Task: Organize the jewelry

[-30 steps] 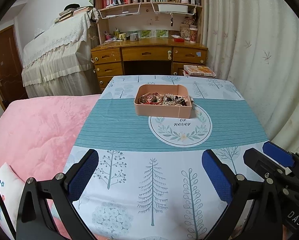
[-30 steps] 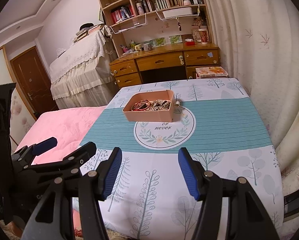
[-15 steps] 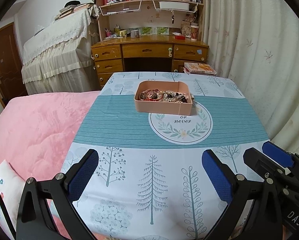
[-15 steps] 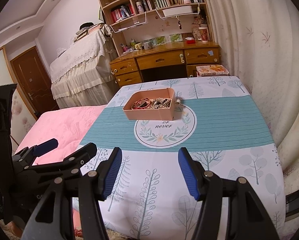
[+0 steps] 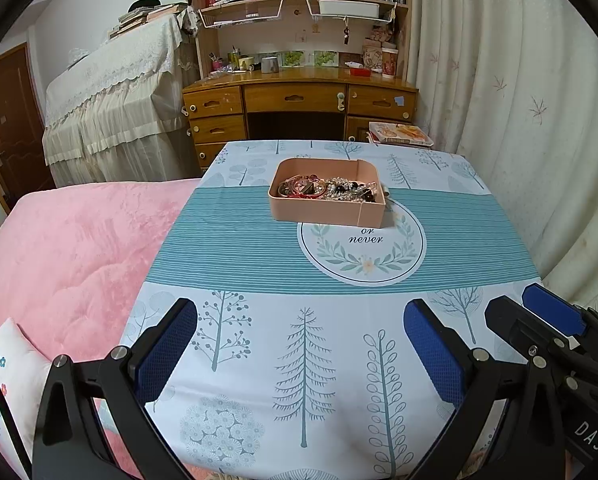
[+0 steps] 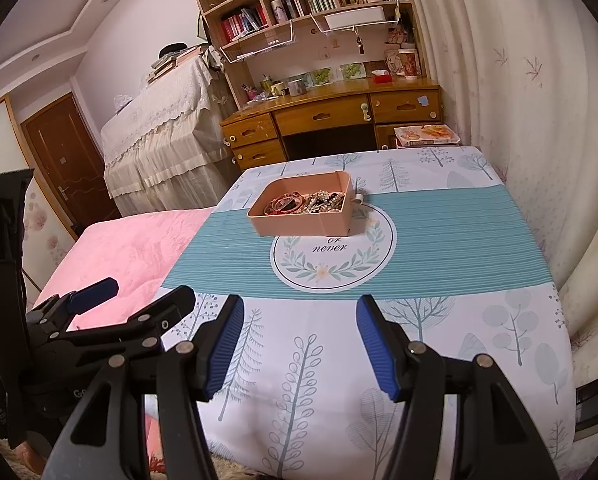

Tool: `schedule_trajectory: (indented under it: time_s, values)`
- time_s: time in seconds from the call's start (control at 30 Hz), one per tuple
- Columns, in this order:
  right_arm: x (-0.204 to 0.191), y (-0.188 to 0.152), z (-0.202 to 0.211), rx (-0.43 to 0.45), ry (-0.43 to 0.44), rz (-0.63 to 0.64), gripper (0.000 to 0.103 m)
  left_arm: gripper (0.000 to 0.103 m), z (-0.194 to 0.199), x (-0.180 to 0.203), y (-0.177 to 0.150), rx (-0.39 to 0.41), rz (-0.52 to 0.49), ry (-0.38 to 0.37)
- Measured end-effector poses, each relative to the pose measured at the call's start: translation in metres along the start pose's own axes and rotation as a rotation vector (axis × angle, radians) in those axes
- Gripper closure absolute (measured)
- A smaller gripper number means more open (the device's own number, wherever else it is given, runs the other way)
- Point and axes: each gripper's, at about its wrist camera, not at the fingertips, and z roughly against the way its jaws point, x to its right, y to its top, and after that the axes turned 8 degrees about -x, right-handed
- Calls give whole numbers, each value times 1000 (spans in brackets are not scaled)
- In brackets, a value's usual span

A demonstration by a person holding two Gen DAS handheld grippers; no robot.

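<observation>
My left gripper [image 5: 299,344] hangs over the near end of the table, its blue-padded fingers [image 5: 165,354] spread wide with only the tree-printed tablecloth [image 5: 307,360] showing between them. My right gripper [image 6: 299,344] sits just beside it, fingers parted a bit less, nothing between them either; from the left view I see its black frame and one blue pad at the right edge [image 5: 551,314].

Well ahead of both, the peach-coloured rectangular plastic tray [image 5: 325,210] stands on the teal striped band of the cloth, its near wall overlapping the top of the round white wreath emblem [image 5: 361,256] with the words "or never". Inside lies a tangled heap of jewelry [image 5: 327,190]: red bangles on the left, beaded and silvery chains on the right. A small white tab-like piece [image 6: 357,199] sticks out beside the tray's right wall; I cannot tell what it is.

To the left of the table lies a pink quilted bedspread [image 5: 67,248]; behind it stands a wooden desk with bookshelves [image 5: 295,98].
</observation>
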Motion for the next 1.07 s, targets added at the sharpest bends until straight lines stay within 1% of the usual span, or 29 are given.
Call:
schedule_trajectory:
  time_s: [0.63,1.07]
  values:
    - [1,2,0,-3,3,-5,44,1,-5,0,-2,-11,-1,-5]
    - [-5,-6,-2,-13,8,-12,44,1,-12,2,-5,-36,-3,-15]
